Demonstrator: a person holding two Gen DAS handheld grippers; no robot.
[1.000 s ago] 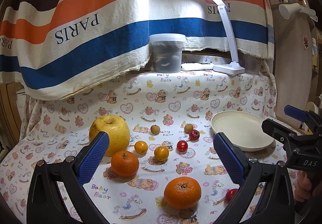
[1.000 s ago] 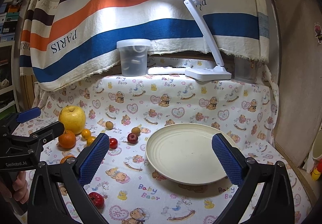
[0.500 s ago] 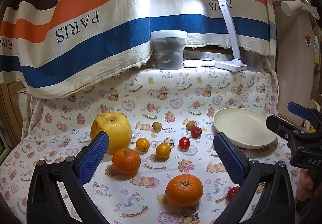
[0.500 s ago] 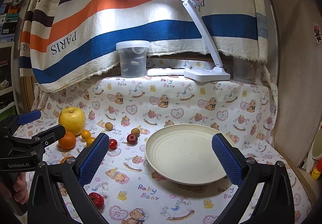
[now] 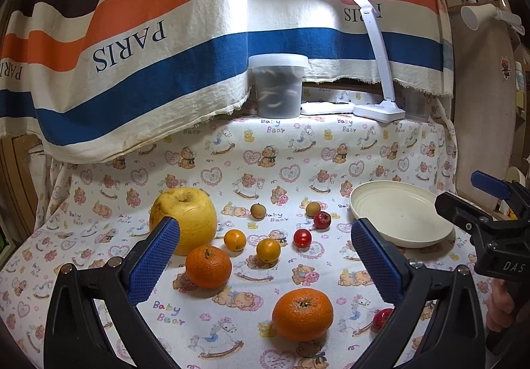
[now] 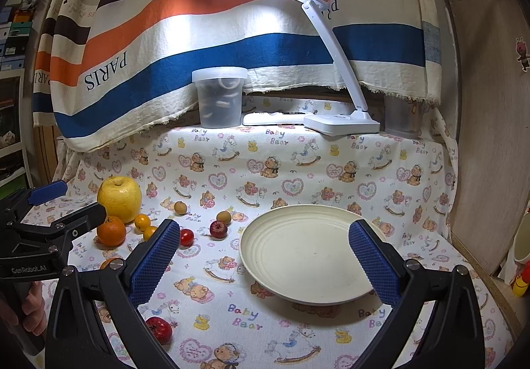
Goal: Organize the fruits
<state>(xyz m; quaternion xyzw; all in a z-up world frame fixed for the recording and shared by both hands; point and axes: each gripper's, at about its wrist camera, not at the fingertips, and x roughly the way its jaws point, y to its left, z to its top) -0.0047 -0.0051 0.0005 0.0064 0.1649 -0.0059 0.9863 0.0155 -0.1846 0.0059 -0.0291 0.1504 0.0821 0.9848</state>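
Fruit lies loose on the cloth's left half: big yellow apple [image 5: 183, 223], oranges [image 5: 208, 266]; left gripper [image 5: 265, 258] released, right gripper [image 6: 265, 264] too (nothing held); plate [image 6: 308, 253] at right edge bare; approach step; next: close on nearest orange.

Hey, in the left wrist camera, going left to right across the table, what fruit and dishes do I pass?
Big yellow apple → orange with a stem → small orange fruit → second small orange fruit → red cherry tomato → dark red fruit → cream plate.
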